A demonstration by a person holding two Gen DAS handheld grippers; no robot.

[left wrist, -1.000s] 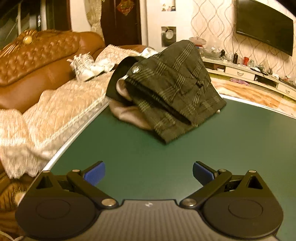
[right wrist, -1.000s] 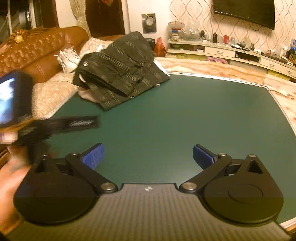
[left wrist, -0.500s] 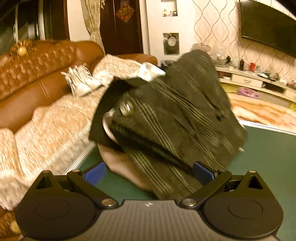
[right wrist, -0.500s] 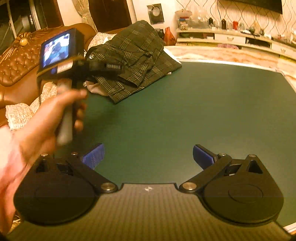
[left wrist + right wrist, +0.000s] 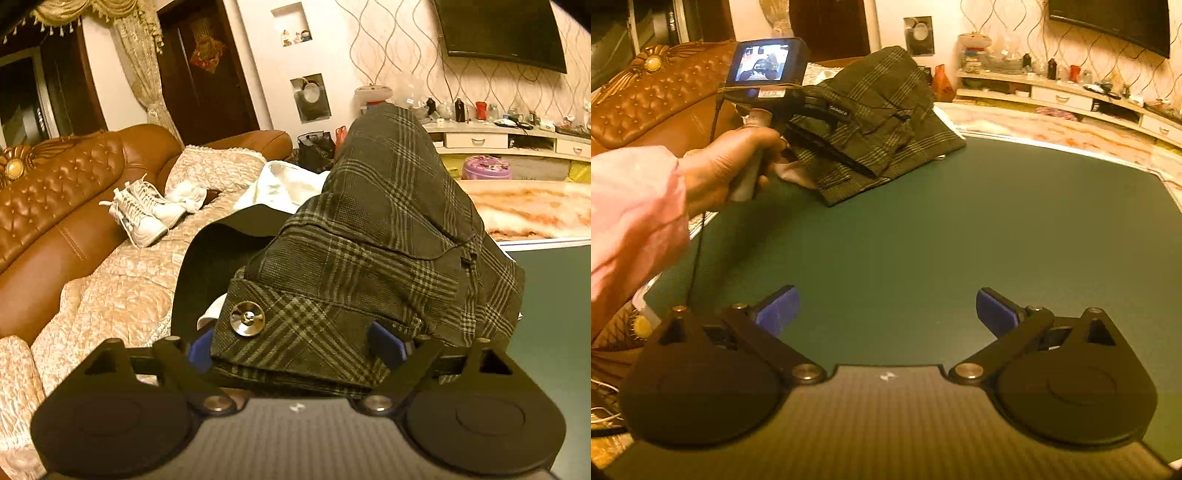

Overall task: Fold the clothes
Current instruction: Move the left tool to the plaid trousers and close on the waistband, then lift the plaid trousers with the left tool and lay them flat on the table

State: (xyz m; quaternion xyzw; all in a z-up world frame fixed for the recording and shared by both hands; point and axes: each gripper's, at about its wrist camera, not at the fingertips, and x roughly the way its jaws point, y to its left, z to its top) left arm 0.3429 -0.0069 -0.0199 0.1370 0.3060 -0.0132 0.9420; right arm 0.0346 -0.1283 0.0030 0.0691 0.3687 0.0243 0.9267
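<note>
Landmark for this report: the green table [image 5: 923, 229]. Off its left edge stands a brown leather sofa [image 5: 55, 206] under a cream quilted cover [image 5: 129, 273], with a pair of white sneakers [image 5: 142, 214] lying on the cover. At the table's far-left corner lies the heap of dark plaid trousers [image 5: 369, 258], piled over a black garment [image 5: 218, 258] and a pale one; part of the heap overhangs the table's edge toward the sofa. The left gripper [image 5: 295, 347] has its jaws spread wide, the trousers' waistband with its metal snap button [image 5: 247, 318] sitting between the blue pads [image 5: 386, 341]; the pads are not pressed onto the cloth. In the right wrist view the person's left hand [image 5: 731, 166] holds that gripper's handle at the heap. The right gripper [image 5: 884, 310] hangs over the table's bare near part, well apart from the trousers, jaws wide apart and holding nothing. Beyond the table's far-right edge runs a low white TV cabinet [image 5: 1071, 96].
</note>
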